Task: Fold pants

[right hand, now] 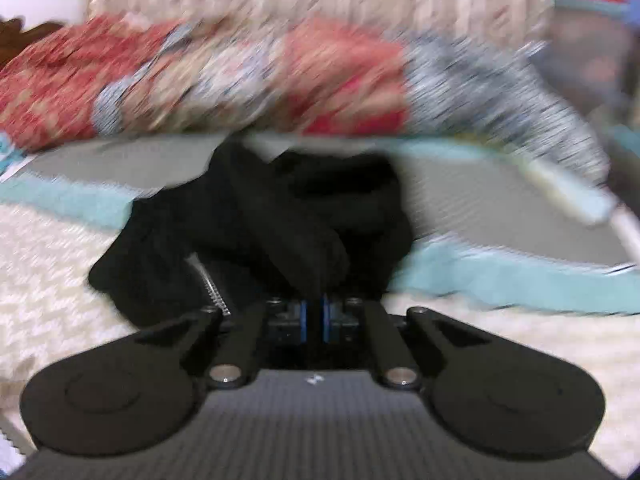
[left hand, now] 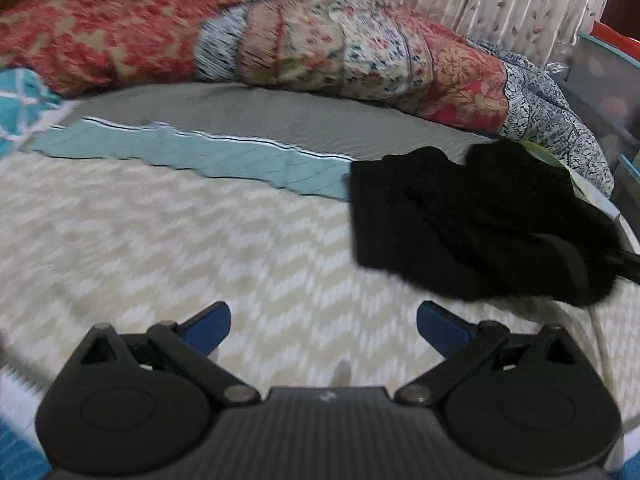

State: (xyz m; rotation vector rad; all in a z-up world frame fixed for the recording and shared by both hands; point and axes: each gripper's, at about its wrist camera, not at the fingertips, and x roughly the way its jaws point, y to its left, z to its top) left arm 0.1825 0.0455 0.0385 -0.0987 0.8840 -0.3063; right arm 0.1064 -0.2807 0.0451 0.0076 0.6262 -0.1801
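Left wrist view: your left gripper [left hand: 323,330] hangs over the cream zigzag bedspread [left hand: 160,248], jaws wide apart, nothing between them.
Pants, left view: the black pants [left hand: 472,224] lie bunched at the right, on the bedspread and over the edge of the teal-and-grey quilt [left hand: 240,136]. They are well apart from your left fingers [left hand: 208,326].
Far side: a red patchwork blanket [left hand: 280,44] is heaped along the far edge, clear of the pants.
Right wrist view: your right gripper [right hand: 314,318] has its blue pads [right hand: 304,320] pressed together on a pinch of black cloth at the near edge of the pants. The frame is blurred.
Handling: my read is soft, light and limp, with no stiffness. The pile will drape and drag off one pinch, and it should not slip much on the pads.
Where to hold: I'd take the waistband or a hem corner with your left, but the black folds hide which edge is which.
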